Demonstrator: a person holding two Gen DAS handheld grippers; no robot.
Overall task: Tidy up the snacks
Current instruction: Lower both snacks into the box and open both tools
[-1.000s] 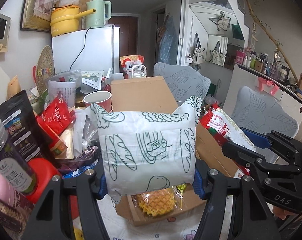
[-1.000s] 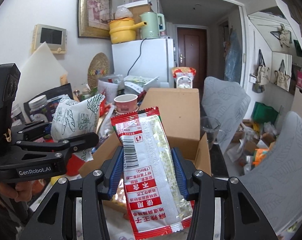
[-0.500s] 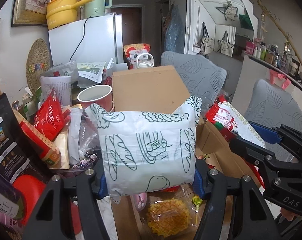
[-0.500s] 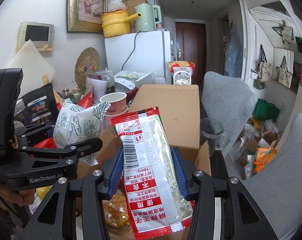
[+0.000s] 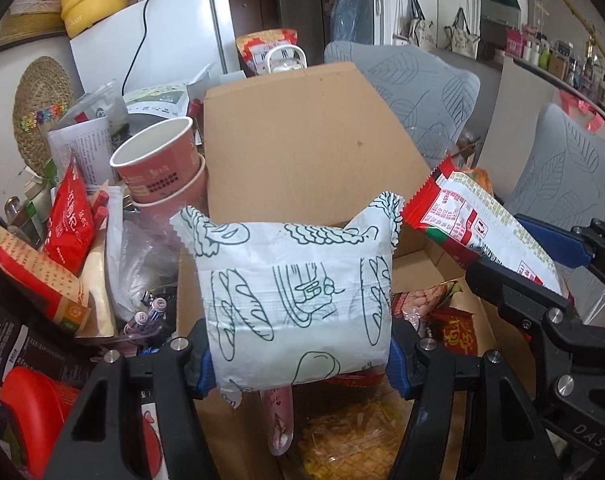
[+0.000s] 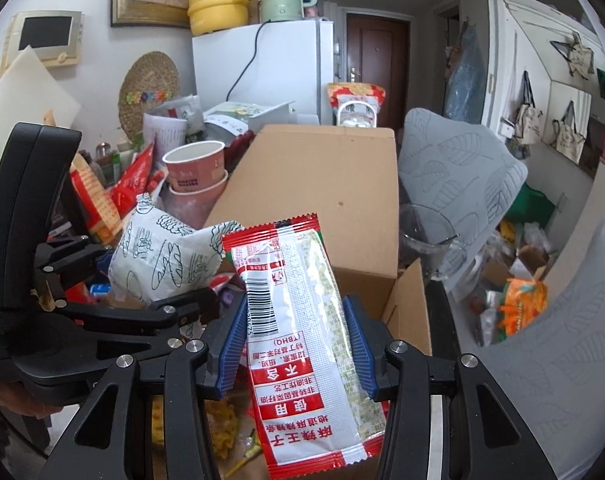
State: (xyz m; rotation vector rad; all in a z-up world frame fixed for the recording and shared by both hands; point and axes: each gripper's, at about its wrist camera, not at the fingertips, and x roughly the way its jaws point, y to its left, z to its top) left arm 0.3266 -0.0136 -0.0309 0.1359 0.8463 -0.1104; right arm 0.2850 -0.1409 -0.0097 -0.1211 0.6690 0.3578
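Left gripper (image 5: 298,356) clamps the puffy white bread-print packet (image 5: 298,300), right gripper (image 6: 294,344) the flat red-edged foil sachet (image 6: 302,320), both above the open brown cardboard box (image 5: 302,152); light, soft, crushable, likely slippery, so mid-body holds suit.

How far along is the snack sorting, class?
Done: several packets already lie in the cardboard box. In hand: left tool grips the white bread-print packet, right tool the red-edged packet, both over the box. Left: snacks piled beside the paper cups.

The red-and-white snack packet (image 6: 302,332) reads "(TBHQ)" under a barcode; the right tongs' (image 5: 590,438) arm reads "DAS".
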